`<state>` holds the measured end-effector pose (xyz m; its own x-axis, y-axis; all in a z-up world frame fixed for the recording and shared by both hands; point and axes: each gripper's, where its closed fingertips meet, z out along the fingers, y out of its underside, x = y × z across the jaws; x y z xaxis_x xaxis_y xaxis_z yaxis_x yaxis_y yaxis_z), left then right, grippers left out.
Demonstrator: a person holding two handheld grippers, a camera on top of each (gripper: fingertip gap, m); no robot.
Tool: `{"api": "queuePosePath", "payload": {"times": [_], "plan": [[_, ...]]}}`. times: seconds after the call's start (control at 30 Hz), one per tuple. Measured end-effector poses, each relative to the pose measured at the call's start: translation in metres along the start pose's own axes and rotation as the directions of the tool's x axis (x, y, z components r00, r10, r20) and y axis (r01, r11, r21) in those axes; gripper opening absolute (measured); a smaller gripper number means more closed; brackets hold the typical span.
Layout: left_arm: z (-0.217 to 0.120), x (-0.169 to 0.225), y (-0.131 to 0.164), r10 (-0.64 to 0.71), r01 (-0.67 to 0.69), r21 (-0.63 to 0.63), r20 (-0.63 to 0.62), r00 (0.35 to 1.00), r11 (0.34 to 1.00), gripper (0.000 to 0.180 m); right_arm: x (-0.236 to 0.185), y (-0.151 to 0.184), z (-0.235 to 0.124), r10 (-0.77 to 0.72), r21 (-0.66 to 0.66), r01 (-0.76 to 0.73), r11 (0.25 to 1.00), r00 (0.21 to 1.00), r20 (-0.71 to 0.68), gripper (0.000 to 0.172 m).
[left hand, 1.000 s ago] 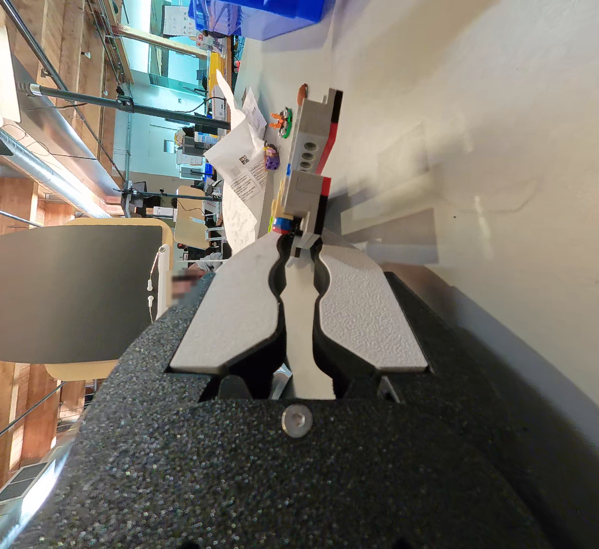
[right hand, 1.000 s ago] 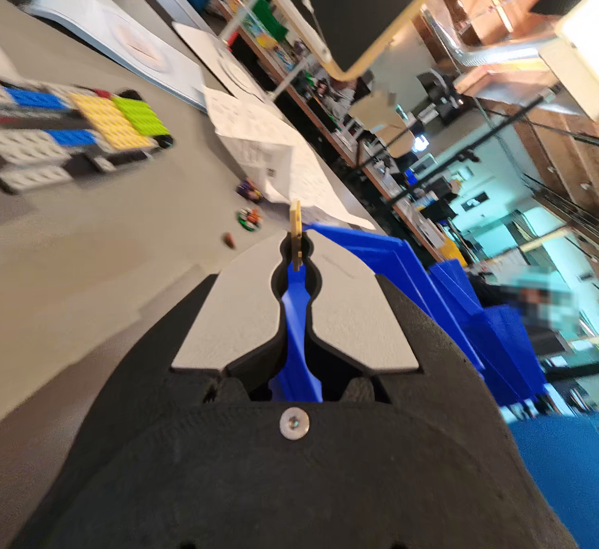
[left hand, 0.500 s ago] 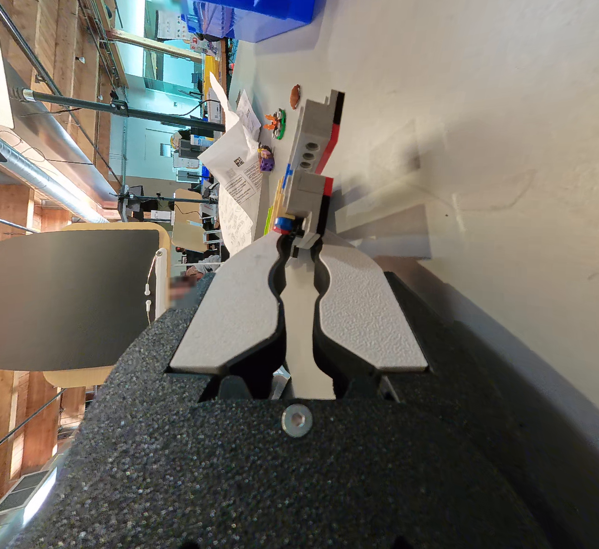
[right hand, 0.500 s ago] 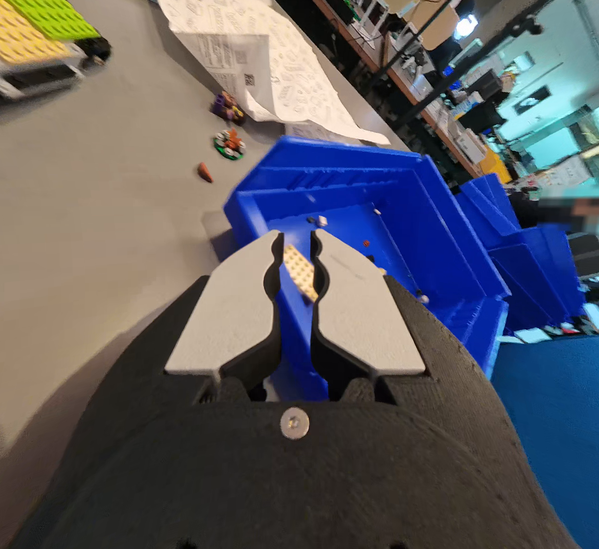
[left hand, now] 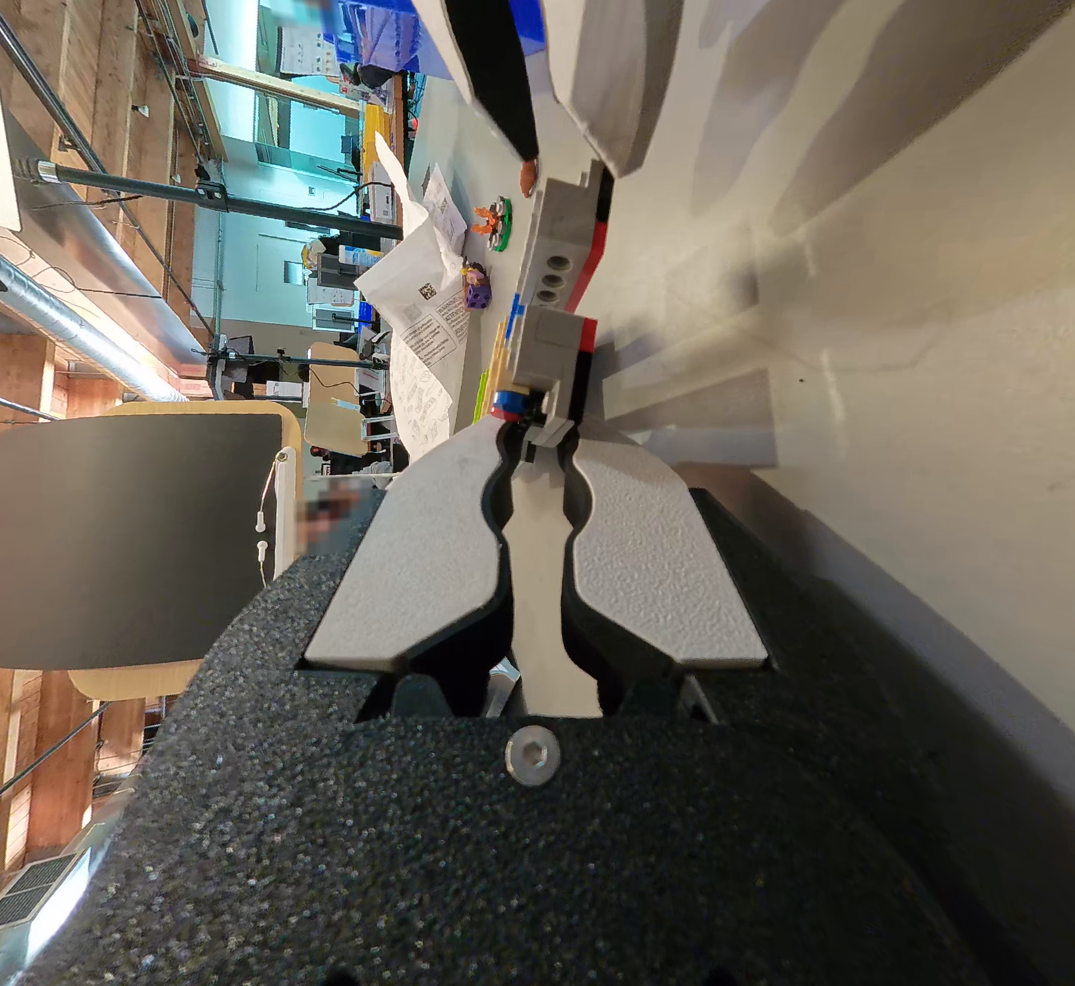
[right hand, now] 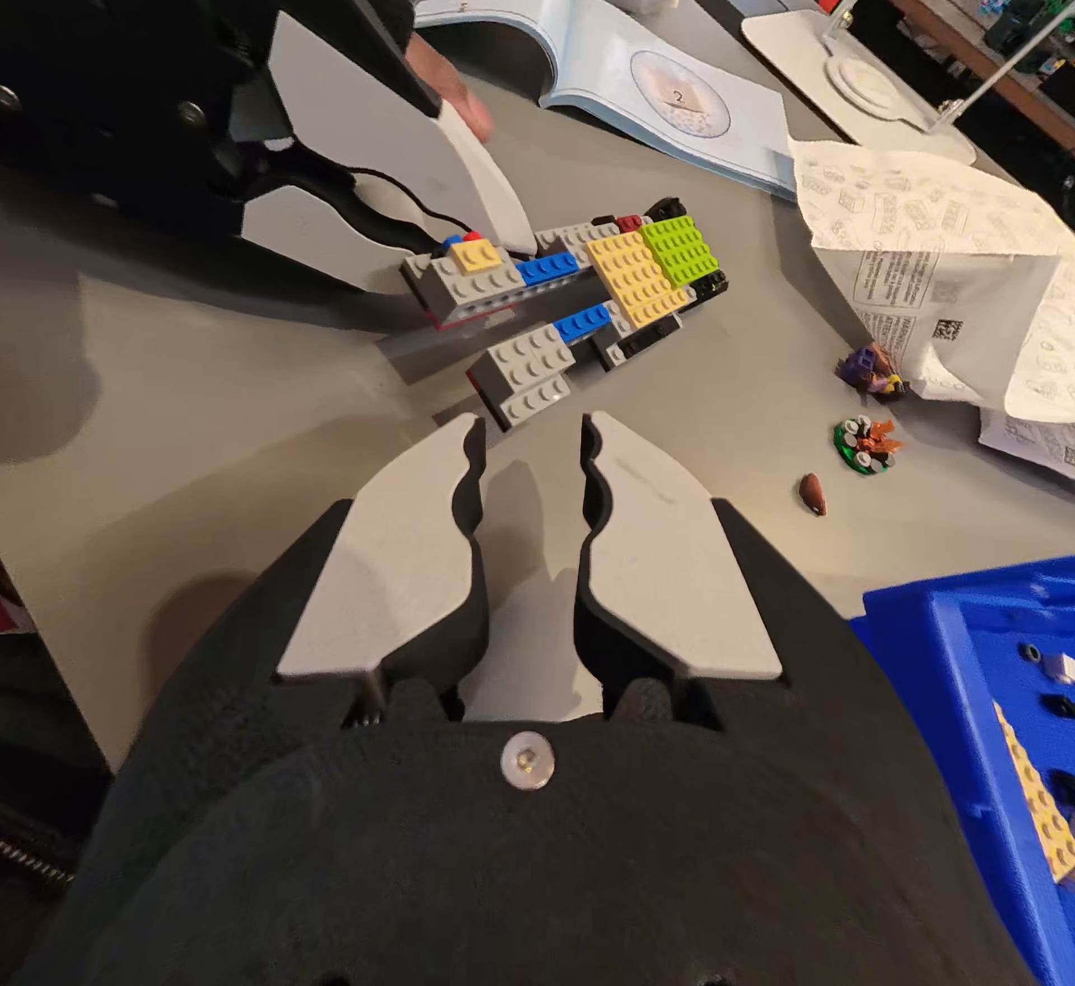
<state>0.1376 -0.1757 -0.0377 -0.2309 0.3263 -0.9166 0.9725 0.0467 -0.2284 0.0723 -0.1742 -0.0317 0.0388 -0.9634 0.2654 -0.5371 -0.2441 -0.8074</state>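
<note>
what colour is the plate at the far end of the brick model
Lime green plate, clearest in the right wrist view.

Open right gripper (right hand: 532, 423) near brick model (right hand: 570, 289).

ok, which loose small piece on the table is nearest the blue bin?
The brown piece, plain and single-coloured, nearest the blue bin. The green disc and purple figure lie farther off.

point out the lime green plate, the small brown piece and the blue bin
lime green plate (right hand: 680, 251), right wrist view, middle of its studded top
small brown piece (right hand: 812, 494), right wrist view, centre of its body
blue bin (right hand: 954, 684), right wrist view, near wall
</note>
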Motion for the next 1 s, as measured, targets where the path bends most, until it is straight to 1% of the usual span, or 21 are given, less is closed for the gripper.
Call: {"api": "queuePosePath", "payload": {"times": [0.3, 0.5, 0.7, 0.9, 1.0], "plan": [[0.001, -0.001, 0.001, -0.024, 0.024, 0.008, -0.007, 1.000, 1.000, 0.012, -0.004, -0.001, 0.007, -0.100, 0.023, 0.101, 0.995, 0.994, -0.032, 0.031], [0.001, -0.005, 0.003, -0.060, 0.060, 0.009, -0.009, 0.998, 0.998, 0.012, 0.002, 0.000, 0.009, -0.212, 0.014, 0.214, 0.977, 0.972, -0.100, 0.026], [0.000, -0.013, 0.006, -0.161, 0.161, 0.034, -0.015, 0.987, 0.986, 0.012, 0.009, -0.012, 0.008, -0.333, 0.038, 0.345, 0.938, 0.926, -0.177, 0.022], [-0.001, -0.021, 0.010, -0.268, 0.270, 0.058, -0.033, 0.963, 0.961, 0.012, 0.013, -0.029, 0.007, -0.369, 0.087, 0.394, 0.915, 0.904, -0.214, 0.020], [-0.002, -0.024, 0.011, -0.292, 0.294, 0.064, -0.034, 0.956, 0.954, 0.012, 0.013, -0.039, 0.007, -0.390, 0.112, 0.421, 0.900, 0.892, -0.228, 0.020]]}}
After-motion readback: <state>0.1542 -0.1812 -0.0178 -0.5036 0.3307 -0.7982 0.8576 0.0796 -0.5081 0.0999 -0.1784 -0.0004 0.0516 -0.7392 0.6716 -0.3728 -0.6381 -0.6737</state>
